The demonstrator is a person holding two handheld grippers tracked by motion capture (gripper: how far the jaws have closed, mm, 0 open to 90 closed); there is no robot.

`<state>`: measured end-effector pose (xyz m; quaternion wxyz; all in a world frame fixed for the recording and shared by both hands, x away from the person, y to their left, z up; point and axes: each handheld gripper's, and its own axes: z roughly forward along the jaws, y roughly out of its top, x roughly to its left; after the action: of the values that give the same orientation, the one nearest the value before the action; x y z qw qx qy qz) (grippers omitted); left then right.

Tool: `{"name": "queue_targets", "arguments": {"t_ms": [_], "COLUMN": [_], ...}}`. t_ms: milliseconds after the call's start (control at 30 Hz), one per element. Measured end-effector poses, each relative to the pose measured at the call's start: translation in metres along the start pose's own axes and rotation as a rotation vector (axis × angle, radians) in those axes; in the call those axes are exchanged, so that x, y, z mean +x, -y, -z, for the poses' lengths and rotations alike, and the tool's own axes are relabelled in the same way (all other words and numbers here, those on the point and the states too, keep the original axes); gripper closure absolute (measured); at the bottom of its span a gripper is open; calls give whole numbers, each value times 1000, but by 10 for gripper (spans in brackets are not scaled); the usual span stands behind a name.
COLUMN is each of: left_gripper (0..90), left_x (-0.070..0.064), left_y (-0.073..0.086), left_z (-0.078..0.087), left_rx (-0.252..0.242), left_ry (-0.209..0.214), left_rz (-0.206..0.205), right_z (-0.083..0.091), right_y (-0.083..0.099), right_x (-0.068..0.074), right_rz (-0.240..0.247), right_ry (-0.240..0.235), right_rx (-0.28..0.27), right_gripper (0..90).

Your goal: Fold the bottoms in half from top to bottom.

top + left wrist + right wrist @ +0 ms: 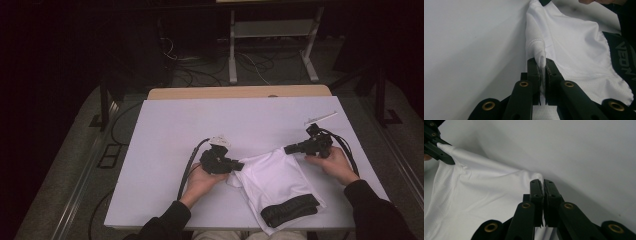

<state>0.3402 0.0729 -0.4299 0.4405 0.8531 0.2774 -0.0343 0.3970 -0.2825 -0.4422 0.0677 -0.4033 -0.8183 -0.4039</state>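
2 claws, the left claw (239,165) and right claw (289,149), each clamp a far corner of the white mesh garment with a black waistband (272,182) on the white surface (170,130), seemingly mid-spread, so next likely calls for pulling apart evenly.

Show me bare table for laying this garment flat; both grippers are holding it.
Free: the white table left of the left gripper, and the far strip beyond both grippers. Crowded: near right, where the white garment hangs from the right gripper.
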Motion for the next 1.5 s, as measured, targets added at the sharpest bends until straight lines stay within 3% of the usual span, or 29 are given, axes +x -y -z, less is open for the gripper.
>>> {"name": "queue_targets", "arguments": {"t_ms": [200,867,1067,1500], "left_gripper": [839,838,838,837], "left_x": [5,32,48,90], "left_y": [3,12,7,-18], "left_z": [11,43,48,58], "left_rx": [7,-19,-7,-5], "left_ry": [-33,-96,-103,-173], "left_rz": [-13,10,-40,-23], "right_z": [-11,-44,-49,-56], "right_y": [-12,-42,-49,-63], "right_x": [2,13,15,13], "right_rz": [-6,-9,-29,-85], "right_ry": [-13,-35,-19,-3], "right_rx": [-19,-54,-64,-141], "right_gripper": [851,851,851,850]}}
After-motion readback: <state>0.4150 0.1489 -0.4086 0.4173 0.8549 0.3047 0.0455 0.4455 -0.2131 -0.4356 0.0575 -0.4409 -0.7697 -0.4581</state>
